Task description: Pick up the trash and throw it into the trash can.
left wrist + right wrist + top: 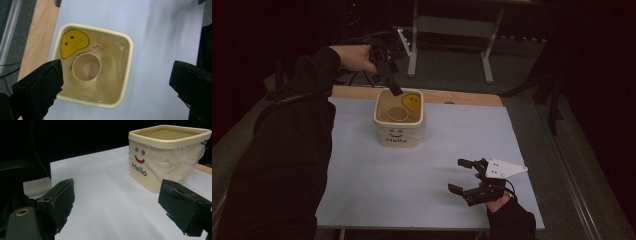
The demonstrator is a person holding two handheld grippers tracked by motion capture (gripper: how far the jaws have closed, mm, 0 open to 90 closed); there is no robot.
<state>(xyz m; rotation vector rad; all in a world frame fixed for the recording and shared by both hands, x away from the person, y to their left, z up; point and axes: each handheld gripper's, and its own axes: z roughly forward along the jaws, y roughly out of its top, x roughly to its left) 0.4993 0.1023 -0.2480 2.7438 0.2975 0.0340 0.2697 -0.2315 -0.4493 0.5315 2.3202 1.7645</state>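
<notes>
thing: small paper cup [87,67], upright, mouth up, inside cream square tub [128,60] marked "Hello"; sits left of tub centre in the left gripper view, just below the yellow smiley sticker [74,43]
tub place: upper middle of the high view, on the pale surface [362,190], near its far wooden edge
left claw [393,89]: upper left of the high view, tilted down over the tub's far rim; jaws wide apart, nothing between the pads
key relation: cup lies straight below along the left claw's line of sight, offset toward the claw's left jaw in its own view; cup axis vertical, so judged approach is a straight drop with a small shift toward that jaw
right claw [468,176]: lower right of the high view, resting low over the surface, jaws apart, empty; tub well apart, ahead in its own view
nearer hand: left, by far
risk (judgement): tub walls may crowd the spread jaws
</notes>
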